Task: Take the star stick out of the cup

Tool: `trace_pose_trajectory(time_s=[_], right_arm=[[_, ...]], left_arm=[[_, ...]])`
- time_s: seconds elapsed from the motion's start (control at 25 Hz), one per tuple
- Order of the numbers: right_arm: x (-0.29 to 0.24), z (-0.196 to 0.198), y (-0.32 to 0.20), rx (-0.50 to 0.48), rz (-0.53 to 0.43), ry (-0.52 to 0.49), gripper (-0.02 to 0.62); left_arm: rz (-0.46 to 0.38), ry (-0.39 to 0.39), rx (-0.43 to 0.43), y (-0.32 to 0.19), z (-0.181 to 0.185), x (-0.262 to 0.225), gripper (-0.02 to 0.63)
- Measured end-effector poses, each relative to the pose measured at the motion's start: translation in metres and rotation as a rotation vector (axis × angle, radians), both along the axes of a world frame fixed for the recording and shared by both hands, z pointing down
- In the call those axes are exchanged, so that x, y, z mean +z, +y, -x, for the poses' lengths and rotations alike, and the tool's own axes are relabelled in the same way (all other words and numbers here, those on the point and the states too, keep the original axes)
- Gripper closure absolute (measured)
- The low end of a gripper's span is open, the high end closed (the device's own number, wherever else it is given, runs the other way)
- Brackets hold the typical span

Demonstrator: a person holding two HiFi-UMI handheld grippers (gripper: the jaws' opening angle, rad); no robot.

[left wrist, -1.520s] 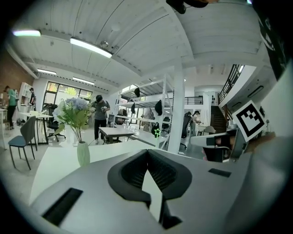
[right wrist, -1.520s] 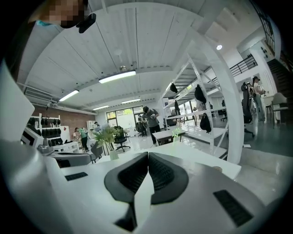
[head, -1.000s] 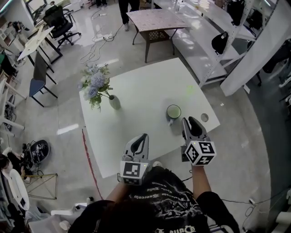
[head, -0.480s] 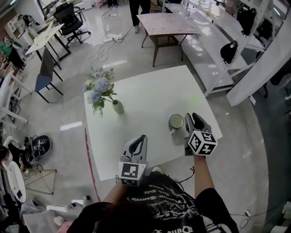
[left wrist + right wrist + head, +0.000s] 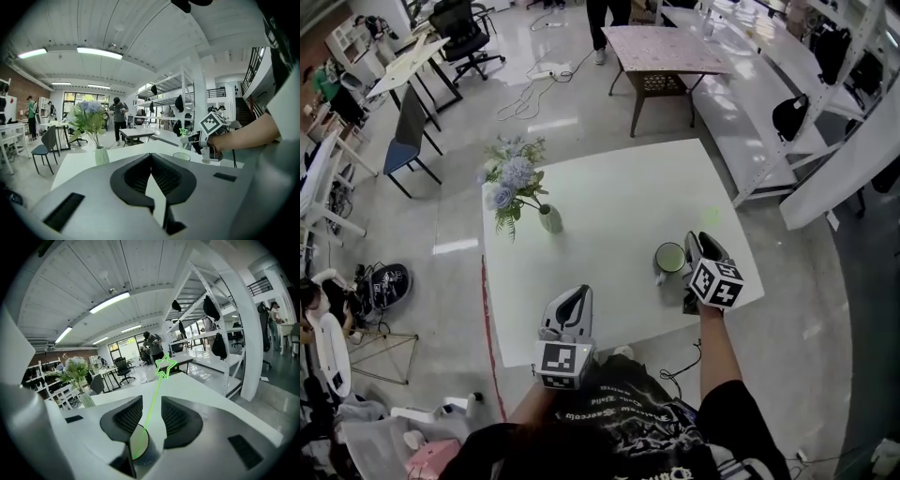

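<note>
A green-lined cup [image 5: 669, 256] stands near the right front corner of the white table [image 5: 600, 197]. A thin green star stick [image 5: 152, 399] leans out of it, its star [image 5: 165, 366] up high. My right gripper [image 5: 698, 242] is just right of the cup and above it. Its jaws are closing. The stick runs through the gap between them [image 5: 151, 408] without touching either pad, and the cup [image 5: 138, 446] sits below. My left gripper [image 5: 575, 295] hovers over the table's front edge, shut and empty [image 5: 151, 157]. From there the star [image 5: 183, 132] shows beside the right gripper.
A small vase [image 5: 549, 219] with blue-white flowers [image 5: 514, 178] stands at the table's left. The table's right and front edges lie close to the cup. Beyond are a brown table [image 5: 661, 47], chairs [image 5: 408, 131], white shelving [image 5: 787, 84] and people.
My right gripper has moved forward to the cup, and the stick now lies between its jaws. The left gripper has dropped back a little towards the front edge.
</note>
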State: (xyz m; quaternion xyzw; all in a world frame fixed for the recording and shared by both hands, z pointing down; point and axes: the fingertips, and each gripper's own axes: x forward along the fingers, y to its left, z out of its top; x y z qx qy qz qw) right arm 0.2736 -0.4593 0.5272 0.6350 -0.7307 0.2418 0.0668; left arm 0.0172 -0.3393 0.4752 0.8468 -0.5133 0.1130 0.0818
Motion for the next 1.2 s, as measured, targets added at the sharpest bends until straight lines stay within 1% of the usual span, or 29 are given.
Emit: trace_pose_trajectory(time_s=[0.24,0.32,0.4,0.56,0.88,1.04,1.2], right_arm=[[0.013,0.001,-0.012,-0.018,0.019,-0.033,0.476],[0.014,0.004,-0.013,-0.023,0.013,-0.030,0.498],[0.013,0.005,-0.013,-0.024,0.007,-0.041,0.552],[0.009,0.011,-0.015,-0.026,-0.010,-0.088,0.575],[0.005,0.018,-0.012,-0.035,-0.034,-0.079,0.580],[-0.007,0.020,-0.011,-0.025,-0.079,-0.057,0.581],[-0.025,0.027,-0.010,-0.045,-0.137,-0.038,0.581]], left_arm=[[0.027,-0.018,-0.036,0.007,0.008,0.007,0.587],[0.031,-0.018,-0.054,0.009,0.013,0.009,0.586],[0.023,-0.027,-0.064,0.010,0.018,0.010,0.587],[0.025,-0.019,-0.068,0.012,0.019,0.005,0.586],[0.025,-0.013,-0.059,0.020,0.017,0.007,0.588],[0.027,-0.032,-0.059,0.023,0.025,0.014,0.587],[0.026,-0.028,-0.053,0.022,0.030,0.018,0.586]])
